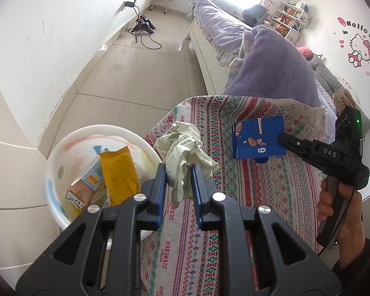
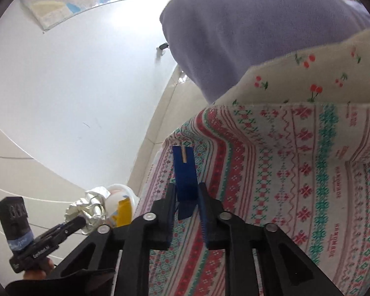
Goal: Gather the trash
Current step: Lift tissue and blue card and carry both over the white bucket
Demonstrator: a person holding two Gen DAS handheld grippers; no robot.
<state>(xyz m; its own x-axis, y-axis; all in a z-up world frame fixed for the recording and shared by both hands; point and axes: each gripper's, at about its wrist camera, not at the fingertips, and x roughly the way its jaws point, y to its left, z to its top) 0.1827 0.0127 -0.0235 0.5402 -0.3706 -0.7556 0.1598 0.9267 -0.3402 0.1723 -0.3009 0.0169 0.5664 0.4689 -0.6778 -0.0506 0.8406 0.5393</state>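
My left claw (image 1: 179, 172) clamps the crumpled pale paper wad (image 1: 185, 148); right claw (image 2: 187, 194) clamps the blue carton (image 2: 185, 170). Next, judged: swing the wad to the white round bin (image 1: 61, 148) at nine o'clock.

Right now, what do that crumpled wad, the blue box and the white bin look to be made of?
Crumpled wad: thin paper or tissue, matte, sharply creased. Blue box: probably printed cardboard, with flat faces and folded edges. White bin: likely smooth, slightly glossy plastic, with a rounded rim.

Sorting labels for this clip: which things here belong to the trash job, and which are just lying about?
Job:
crumpled paper in left gripper
blue carton in right gripper
white bin
yellow wrapper
small box

Lying about:
purple blanket
patterned bedcover
shelf
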